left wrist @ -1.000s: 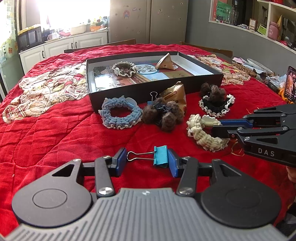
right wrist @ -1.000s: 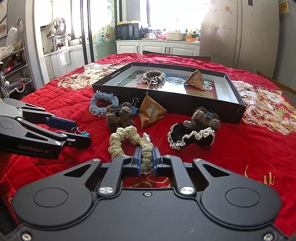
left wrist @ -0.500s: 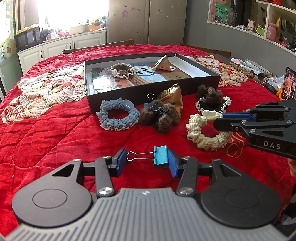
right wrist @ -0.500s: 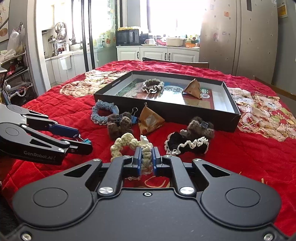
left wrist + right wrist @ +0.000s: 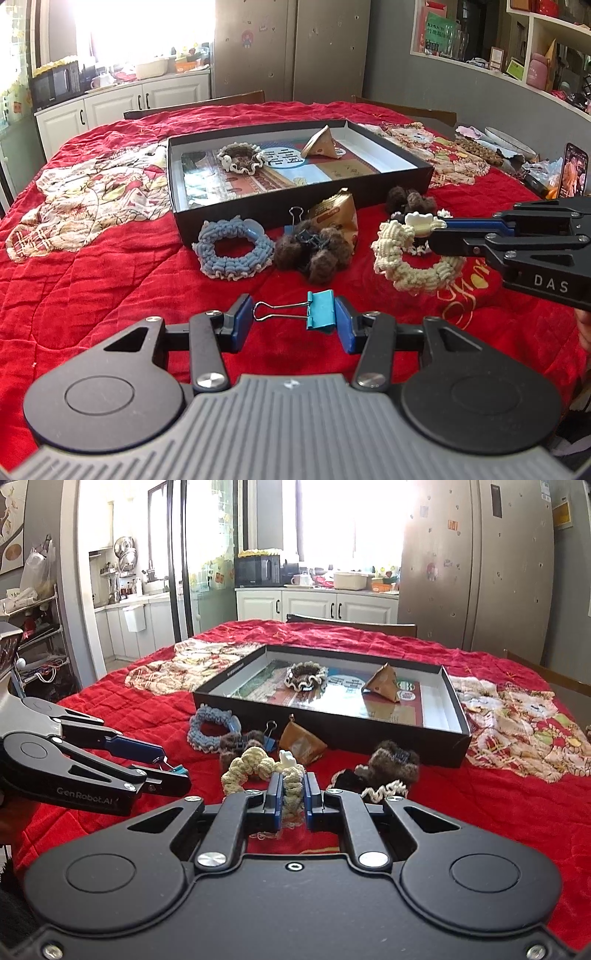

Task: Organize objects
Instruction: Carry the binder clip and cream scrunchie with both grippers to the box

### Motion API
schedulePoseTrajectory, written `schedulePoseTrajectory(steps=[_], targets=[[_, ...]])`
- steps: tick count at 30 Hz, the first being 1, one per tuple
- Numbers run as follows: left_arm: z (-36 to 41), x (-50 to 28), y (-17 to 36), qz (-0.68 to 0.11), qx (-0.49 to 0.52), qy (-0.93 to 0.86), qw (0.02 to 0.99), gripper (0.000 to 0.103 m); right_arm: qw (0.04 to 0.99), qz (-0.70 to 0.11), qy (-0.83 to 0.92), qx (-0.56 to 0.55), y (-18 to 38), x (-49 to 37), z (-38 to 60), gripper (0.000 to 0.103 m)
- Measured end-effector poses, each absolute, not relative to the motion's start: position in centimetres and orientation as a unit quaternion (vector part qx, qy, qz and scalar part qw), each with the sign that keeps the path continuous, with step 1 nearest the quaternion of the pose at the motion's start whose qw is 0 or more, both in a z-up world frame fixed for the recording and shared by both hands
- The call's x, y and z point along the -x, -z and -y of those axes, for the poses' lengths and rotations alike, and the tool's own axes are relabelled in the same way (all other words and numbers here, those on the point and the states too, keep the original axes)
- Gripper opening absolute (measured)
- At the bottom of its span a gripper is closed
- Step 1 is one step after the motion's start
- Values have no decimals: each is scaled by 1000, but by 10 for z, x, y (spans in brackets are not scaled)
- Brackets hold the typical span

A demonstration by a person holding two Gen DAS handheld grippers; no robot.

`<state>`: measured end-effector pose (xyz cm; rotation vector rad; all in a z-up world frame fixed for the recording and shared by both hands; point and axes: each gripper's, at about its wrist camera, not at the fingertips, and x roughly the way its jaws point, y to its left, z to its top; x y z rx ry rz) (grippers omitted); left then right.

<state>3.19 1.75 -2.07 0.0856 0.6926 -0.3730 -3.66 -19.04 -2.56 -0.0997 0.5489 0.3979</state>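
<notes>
Hair scrunchies, clips and snack packets are lying scattered on the red quilt (image 5: 92,295) in front of an open black box (image 5: 424,173), which sits upper centre of both views and is already holding a brown scrunchie (image 5: 240,158) and a tan packet (image 5: 321,146). The left gripper (image 5: 291,321), at lower centre of its own view, is gripping a blue binder clip (image 5: 320,309) lengthwise, its fingers standing fairly wide apart with the clip's wire handle against one pad and its body against the other. The right gripper (image 5: 292,800) is pinching the cream scrunchie (image 5: 258,764) with its fingers nearly closed on the braid; the rest of the loop is hanging forward above the quilt. A blue scrunchie (image 5: 231,251), a brown pom-pom clip (image 5: 314,251), a second packet (image 5: 334,214) and a black frilled scrunchie (image 5: 373,786) are waiting just short of the box wall. The carry likely calls for lifting each piece clear of that near wall, keeping both grips firm, and releasing over bare box floor away from the items already inside.
</notes>
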Motion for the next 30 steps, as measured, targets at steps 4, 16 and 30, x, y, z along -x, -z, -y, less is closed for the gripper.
schedulePoseTrajectory(steps=[4, 16, 30], targets=[[-16, -33, 14, -329, -42, 183, 925, 51, 945, -260, -193, 50, 19, 36, 193, 11], [-15, -42, -1, -310, -48, 180, 932, 51, 952, -234, -188, 55, 0, 29, 195, 11], [-19, -72, -30, -273, -37, 160, 948, 51, 966, -192, -166, 40, -32, 0, 201, 11]])
